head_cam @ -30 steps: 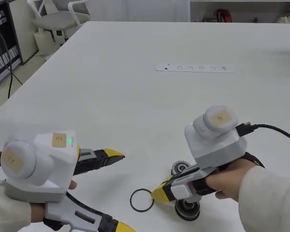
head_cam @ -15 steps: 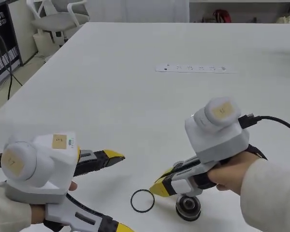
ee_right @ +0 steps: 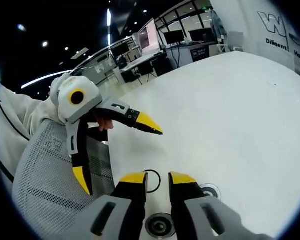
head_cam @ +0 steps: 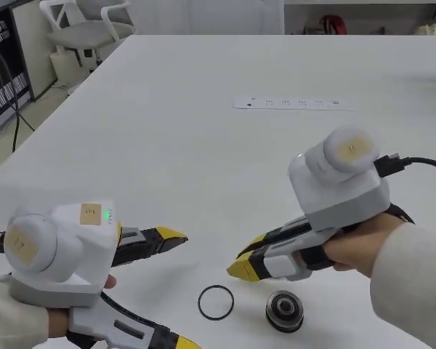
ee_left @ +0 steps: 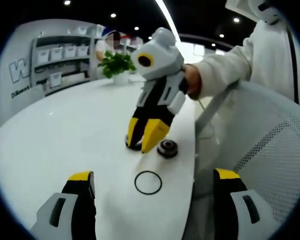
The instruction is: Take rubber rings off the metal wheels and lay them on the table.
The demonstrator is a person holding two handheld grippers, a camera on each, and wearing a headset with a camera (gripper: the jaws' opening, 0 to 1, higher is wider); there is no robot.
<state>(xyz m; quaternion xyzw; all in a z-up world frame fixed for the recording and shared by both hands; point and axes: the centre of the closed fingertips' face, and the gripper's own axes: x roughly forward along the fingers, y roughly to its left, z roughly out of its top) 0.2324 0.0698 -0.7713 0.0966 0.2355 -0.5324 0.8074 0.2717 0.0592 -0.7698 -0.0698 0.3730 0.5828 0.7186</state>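
Lying flat on the white tabletop (head_cam: 203, 145), a black rubber ring (head_cam: 216, 302) sits just beside a metal wheel (head_cam: 284, 310), not touching it. The right gripper (head_cam: 241, 262) hovers above them, its fingers (ee_right: 134, 179) nearly together with a slim gap, gripping nothing. The left gripper (head_cam: 176, 288) faces the ring, fingers (ee_left: 80, 182) spread wide and empty. A second wheel (ee_right: 209, 192) rests nearby.

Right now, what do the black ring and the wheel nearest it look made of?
The ring looks like matte black rubber: a thin, dull loop lying flat on the table. The wheel is probably dark metal, since light glints off its stepped hub.
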